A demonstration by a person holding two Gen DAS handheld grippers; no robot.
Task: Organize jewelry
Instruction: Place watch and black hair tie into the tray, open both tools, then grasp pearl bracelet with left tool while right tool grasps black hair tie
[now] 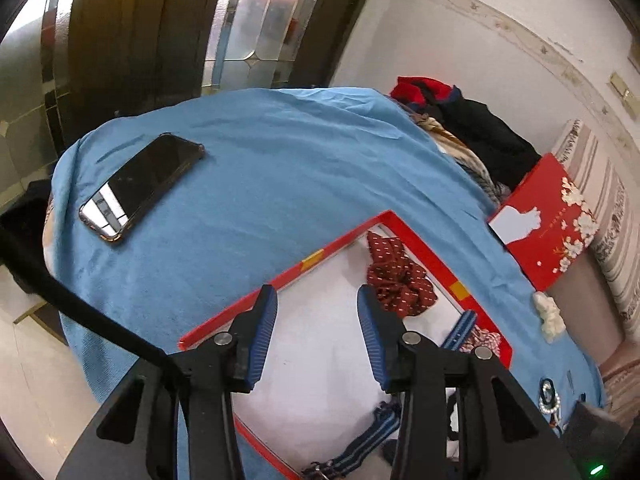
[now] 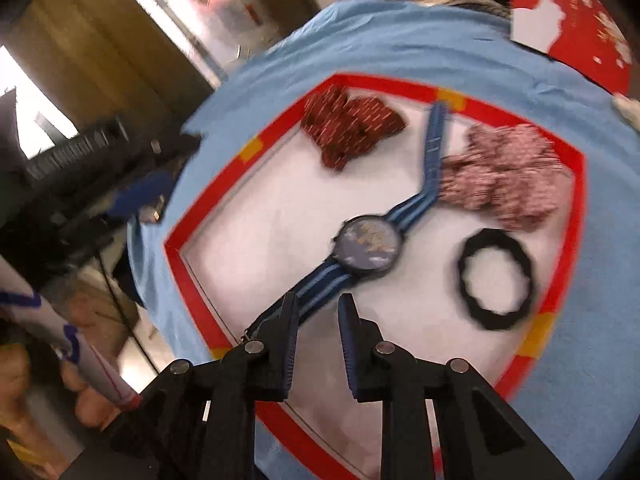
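Observation:
A red-rimmed tray (image 2: pixel 577 184) with a white lining lies on a blue cloth (image 1: pixel 280 168). In it are a blue-strapped watch (image 2: pixel 368 245), a dark red scrunchie (image 2: pixel 352 130), a pink-and-white scrunchie (image 2: pixel 506 184) and a black hair tie (image 2: pixel 496 278). My right gripper (image 2: pixel 318 300) hovers over the watch's near strap with a narrow gap between its jaws; the strap runs under the left finger and the pads do not press on it. My left gripper (image 1: pixel 316 292) stands open over bare lining, empty, with the dark red scrunchie (image 1: pixel 396 276) just right of it.
A black phone (image 1: pixel 140 188) lies on the cloth at the far left. A red box lid (image 1: pixel 548 216) leans at the right, by a pile of clothes (image 1: pixel 472 128). A white ornament (image 1: pixel 550 316) and a pearl bracelet (image 1: pixel 549 400) lie right of the tray.

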